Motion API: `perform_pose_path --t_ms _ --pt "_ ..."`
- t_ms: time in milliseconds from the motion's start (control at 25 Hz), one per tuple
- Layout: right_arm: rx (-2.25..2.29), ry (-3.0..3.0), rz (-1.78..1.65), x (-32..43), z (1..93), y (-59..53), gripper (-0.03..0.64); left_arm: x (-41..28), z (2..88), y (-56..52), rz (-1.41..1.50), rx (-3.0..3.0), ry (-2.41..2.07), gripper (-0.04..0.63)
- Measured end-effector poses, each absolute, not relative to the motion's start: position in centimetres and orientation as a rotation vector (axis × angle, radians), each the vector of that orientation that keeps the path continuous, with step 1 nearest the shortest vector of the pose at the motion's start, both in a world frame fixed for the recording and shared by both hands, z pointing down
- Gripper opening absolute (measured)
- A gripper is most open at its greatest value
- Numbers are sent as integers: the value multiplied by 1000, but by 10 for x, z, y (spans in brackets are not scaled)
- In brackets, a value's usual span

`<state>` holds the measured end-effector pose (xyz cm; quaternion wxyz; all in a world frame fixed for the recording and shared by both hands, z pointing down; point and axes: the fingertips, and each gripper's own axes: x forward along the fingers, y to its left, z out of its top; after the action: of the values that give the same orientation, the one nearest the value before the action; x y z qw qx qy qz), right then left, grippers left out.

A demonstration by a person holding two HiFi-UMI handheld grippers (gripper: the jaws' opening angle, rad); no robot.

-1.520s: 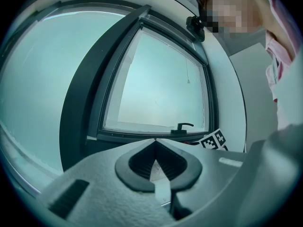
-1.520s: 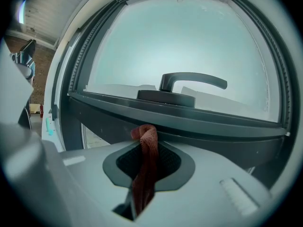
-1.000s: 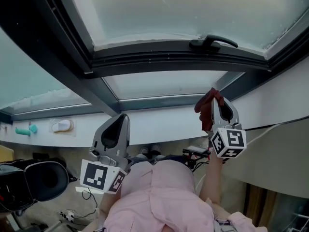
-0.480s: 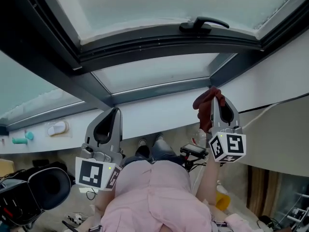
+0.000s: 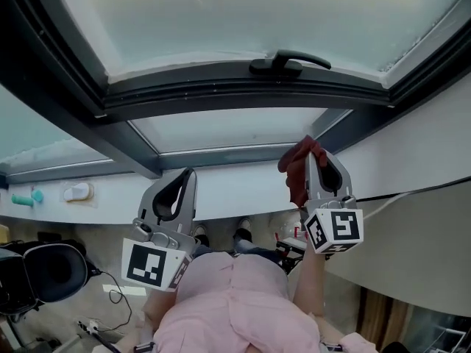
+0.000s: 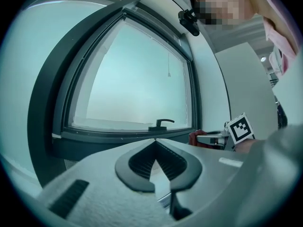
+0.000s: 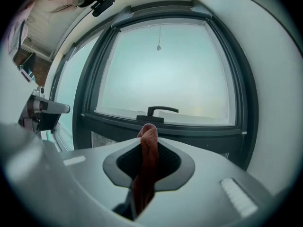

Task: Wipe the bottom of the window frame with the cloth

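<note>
**Cloth gripped and raised, wipe not yet begun**

We find the cloth (image 5: 294, 171), a dark red fold, clamped between the jaws of the right gripper (image 5: 312, 151). The right gripper view shows it filling the jaw hollow, with a rounded end standing up past the tips (image 7: 148, 132). The left gripper (image 5: 185, 176) has its jaws pressed together with nothing between them. It hangs lower and to the left, well apart from the work.

The window frame (image 5: 221, 98) runs dark across the head view, with its bottom rail just under the handle (image 5: 285, 62). Seen along the right gripper, that rail (image 7: 199, 132) lies ahead of the cloth end and not against it, so we judge them apart.

Task status, as we read it:
- Done — cloth picked up and aimed at the window.
- Left — bring the cloth onto the bottom rail, then wipe along its whole length.

We see no wiped streak on the rail.
</note>
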<state>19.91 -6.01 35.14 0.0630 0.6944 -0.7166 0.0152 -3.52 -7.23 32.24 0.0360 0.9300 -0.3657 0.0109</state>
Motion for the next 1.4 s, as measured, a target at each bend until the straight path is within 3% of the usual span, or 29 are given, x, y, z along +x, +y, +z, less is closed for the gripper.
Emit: perform_pose_path --t_ms 280,560,920,1400 --pt "2010 -2245 -15 243 336 -82 51 18 327 -44 17 2814 -1182 -2" --pt "1978 -2279 -45 240 321 -119 49 -15 336 -39 50 2705 -1335 -2" --pt "2172 -2173 -337 240 246 -171 51 -47 325 -57 14 2714 -1313 -3" --pt "1922 -1945 -192 232 314 -221 51 -45 327 -81 -1 2691 -1314 -3"
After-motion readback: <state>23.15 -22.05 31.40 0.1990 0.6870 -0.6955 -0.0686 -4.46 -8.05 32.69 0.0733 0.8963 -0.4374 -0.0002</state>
